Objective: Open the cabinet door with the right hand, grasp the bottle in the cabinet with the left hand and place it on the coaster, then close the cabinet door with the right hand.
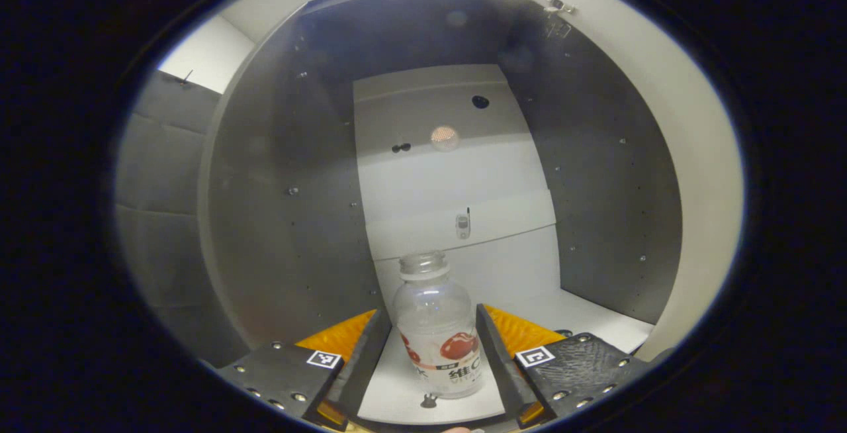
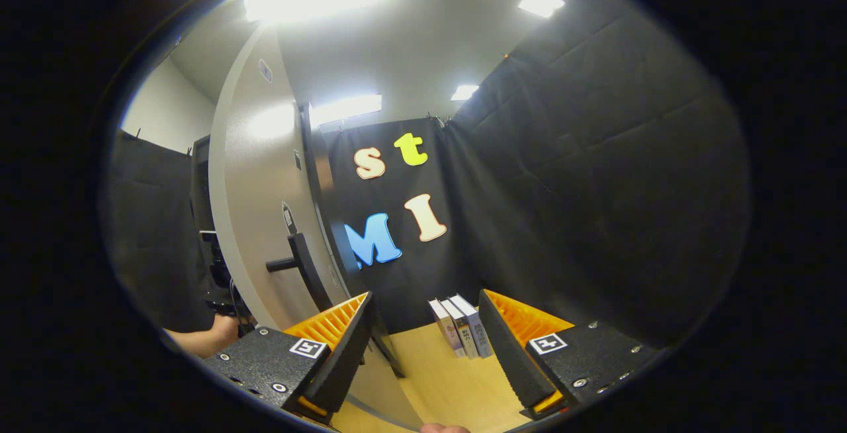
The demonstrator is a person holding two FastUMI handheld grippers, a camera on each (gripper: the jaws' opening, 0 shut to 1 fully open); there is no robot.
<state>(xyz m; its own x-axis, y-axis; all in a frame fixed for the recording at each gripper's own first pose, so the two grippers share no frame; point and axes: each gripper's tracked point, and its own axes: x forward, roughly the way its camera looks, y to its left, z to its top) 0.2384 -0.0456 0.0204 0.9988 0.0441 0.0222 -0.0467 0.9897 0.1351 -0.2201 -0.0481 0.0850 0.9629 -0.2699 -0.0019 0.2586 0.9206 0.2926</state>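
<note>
books (image 2: pixel 461 327) stand beyond open cabinet door (image 2: pixel 255 221).

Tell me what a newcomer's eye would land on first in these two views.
First, the clear plastic bottle with a red fruit label, uncapped and upright on the white cabinet floor, between the open left tongs. Next, in the right gripper view, the pale cabinet door swung open with its black bar handle, left of the open right tongs, and three books standing on the wooden table.

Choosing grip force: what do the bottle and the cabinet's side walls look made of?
The bottle looks like clear, glossy thin plastic: see-through body, bright highlights, printed wrap label. The side walls look like matte grey laminated board, judging by the rows of drilled shelf-pin holes.
</note>
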